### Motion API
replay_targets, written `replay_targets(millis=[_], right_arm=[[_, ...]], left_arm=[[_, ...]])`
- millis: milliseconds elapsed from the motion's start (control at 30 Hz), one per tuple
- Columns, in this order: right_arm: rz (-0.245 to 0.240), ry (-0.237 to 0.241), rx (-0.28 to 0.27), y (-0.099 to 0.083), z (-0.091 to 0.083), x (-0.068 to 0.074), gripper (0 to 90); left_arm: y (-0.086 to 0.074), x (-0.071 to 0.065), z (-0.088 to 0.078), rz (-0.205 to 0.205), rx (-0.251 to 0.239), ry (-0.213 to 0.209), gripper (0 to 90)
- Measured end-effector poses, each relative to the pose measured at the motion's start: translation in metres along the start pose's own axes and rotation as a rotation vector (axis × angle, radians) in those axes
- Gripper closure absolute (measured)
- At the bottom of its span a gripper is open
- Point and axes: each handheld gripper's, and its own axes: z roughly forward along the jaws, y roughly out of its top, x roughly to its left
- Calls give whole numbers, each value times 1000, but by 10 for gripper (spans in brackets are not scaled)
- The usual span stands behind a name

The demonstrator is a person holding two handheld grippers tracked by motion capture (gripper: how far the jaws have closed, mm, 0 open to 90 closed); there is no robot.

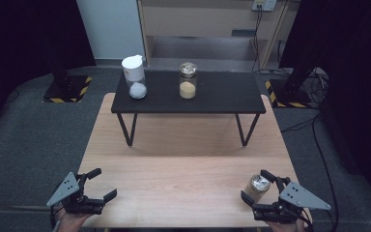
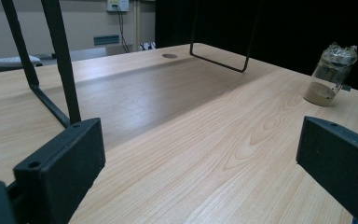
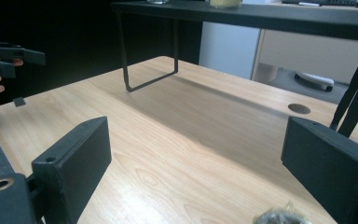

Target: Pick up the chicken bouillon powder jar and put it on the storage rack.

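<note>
Black jaws of the right gripper (image 1: 257, 189), at the lower right of the high view, stand wide apart around a small foil-capped jar (image 1: 257, 185) on the wooden table (image 1: 183, 169); whether the pads already touch the glass cannot be told. In the right gripper view the jar's crinkled cap (image 3: 276, 217) sits at the bottom edge, nearer the right-hand jaw than the left. Off-centre closing is the main hazard: one pad could meet the jar first and push or tip it, and the jar stands near the table's front edge. Loose foil may also slip if the grip lands on the cap rather than the glass. At lower left, the left gripper (image 1: 99, 186) is open and empty. Farther up, a black shelf (image 1: 188, 104) carries a white-lidded jar (image 1: 135, 77) and a second foil-capped jar (image 1: 188, 81), well apart from both grippers.
</note>
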Motion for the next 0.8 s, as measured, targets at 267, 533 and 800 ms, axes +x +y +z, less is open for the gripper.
replay_targets(millis=[267,533,800], right_arm=[[-35,-20,1,-14,2,5,87],[-42,-19,-2,-25,3,0,88],[-36,-30,-5,-33,2,-3,88]], left_arm=[[0,0,0,6,-1,-2,1],[1,0,1,17,-1,-18,1],[0,1,0,17,-12,-29,1]])
